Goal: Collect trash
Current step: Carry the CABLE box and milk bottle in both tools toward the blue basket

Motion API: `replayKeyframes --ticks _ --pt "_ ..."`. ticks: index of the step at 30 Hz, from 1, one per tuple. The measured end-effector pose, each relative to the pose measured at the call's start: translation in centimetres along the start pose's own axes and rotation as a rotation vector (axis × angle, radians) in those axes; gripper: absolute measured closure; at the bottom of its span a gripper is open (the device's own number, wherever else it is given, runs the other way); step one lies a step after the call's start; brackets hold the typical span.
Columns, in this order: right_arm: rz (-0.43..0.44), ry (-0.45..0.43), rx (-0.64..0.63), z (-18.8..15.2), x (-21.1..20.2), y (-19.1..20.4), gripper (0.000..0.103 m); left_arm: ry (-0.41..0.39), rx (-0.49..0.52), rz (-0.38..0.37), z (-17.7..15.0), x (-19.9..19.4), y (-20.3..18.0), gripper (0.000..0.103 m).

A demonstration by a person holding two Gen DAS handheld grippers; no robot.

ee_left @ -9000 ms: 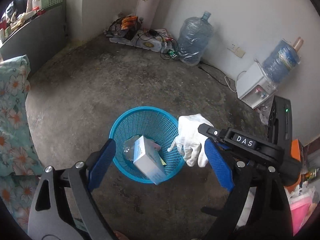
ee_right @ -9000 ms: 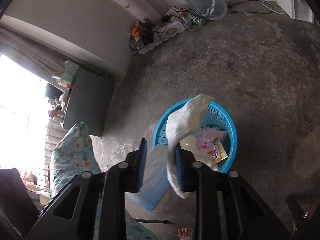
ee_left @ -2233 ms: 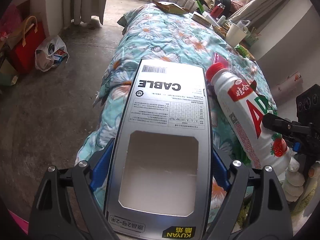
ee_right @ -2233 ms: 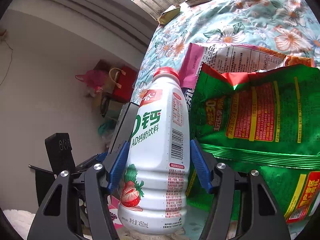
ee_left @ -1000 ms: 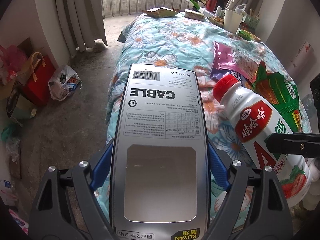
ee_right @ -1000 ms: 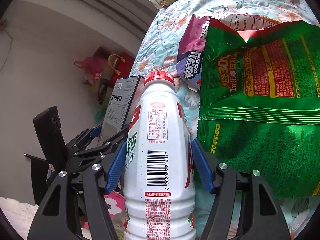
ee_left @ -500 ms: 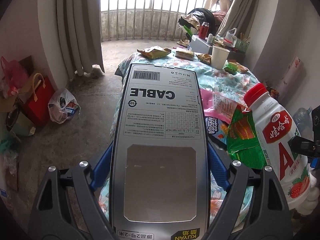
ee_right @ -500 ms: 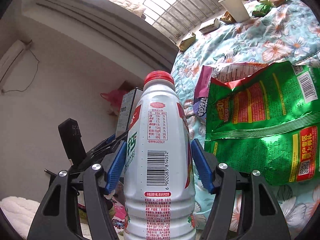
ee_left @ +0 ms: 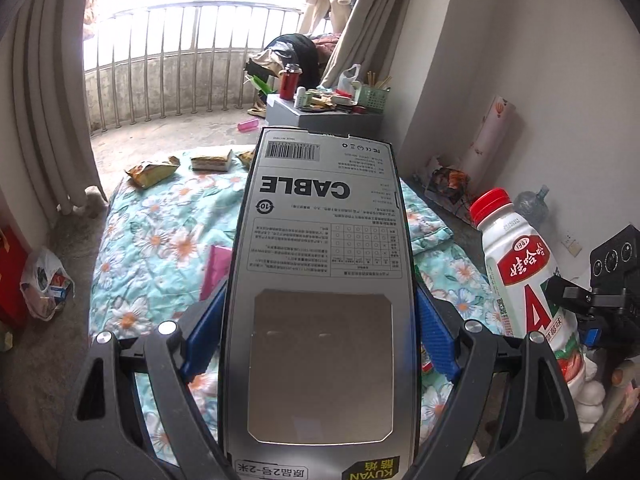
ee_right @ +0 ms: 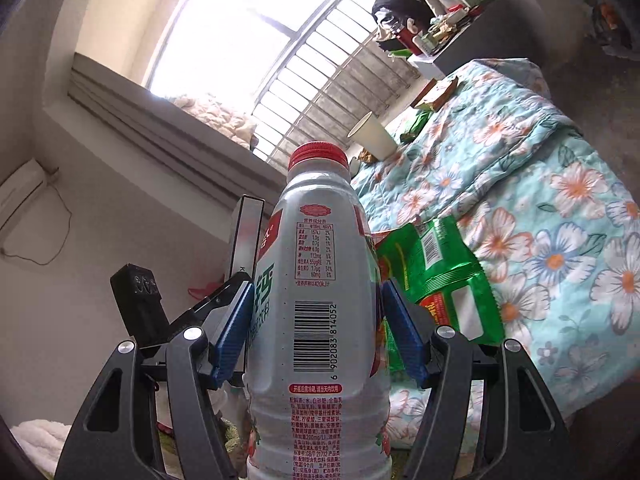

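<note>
My left gripper [ee_left: 316, 332] is shut on a grey cable box [ee_left: 320, 280] printed "CABLE", held upright above the floral bed. My right gripper [ee_right: 318, 328] is shut on a white drink bottle [ee_right: 320, 300] with a red cap; the bottle also shows in the left wrist view [ee_left: 520, 280] at the right. The box edge [ee_right: 244, 240] shows left of the bottle in the right wrist view. A green snack bag [ee_right: 444, 280], a paper cup [ee_right: 372, 136] and several wrappers [ee_left: 154, 170] lie on the bed.
The floral bedspread [ee_left: 160, 240] fills the middle. A cluttered grey cabinet [ee_left: 320, 114] stands behind it by the railing. A plastic bag [ee_left: 44, 284] lies on the floor at left. A water jug [ee_left: 532, 208] and a wall are at right.
Both grippers have risen and tilted up, carrying the box and the bottle away from the bed. The bed's snack bags now sit lower and farther off.
</note>
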State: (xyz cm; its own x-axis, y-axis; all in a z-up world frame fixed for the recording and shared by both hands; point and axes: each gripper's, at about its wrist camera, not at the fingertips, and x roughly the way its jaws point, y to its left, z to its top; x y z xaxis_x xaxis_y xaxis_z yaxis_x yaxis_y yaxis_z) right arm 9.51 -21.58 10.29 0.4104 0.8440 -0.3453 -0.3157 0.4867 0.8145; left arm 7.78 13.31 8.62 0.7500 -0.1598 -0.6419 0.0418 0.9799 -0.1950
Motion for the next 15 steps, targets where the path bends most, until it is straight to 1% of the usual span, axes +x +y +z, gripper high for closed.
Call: replayKeyframes --ticks 4,10,15 --pt "-0.029 -0.071 0.042 0.4 -3.4 -2.5 0.039 0.028 0.061 -0.082 1.1 2.7 -4.4 0.023" --pt "-0.072 -0.165 0.116 0.7 -7.8 -6.4 0.039 0.087 0.158 -0.192 1.9 6.9 -11.7 0.023" --pt "-0.120 -0.248 0.189 0.8 -11.3 -9.8 0.039 0.146 0.245 -0.275 1.9 10.7 -18.2 0.023"
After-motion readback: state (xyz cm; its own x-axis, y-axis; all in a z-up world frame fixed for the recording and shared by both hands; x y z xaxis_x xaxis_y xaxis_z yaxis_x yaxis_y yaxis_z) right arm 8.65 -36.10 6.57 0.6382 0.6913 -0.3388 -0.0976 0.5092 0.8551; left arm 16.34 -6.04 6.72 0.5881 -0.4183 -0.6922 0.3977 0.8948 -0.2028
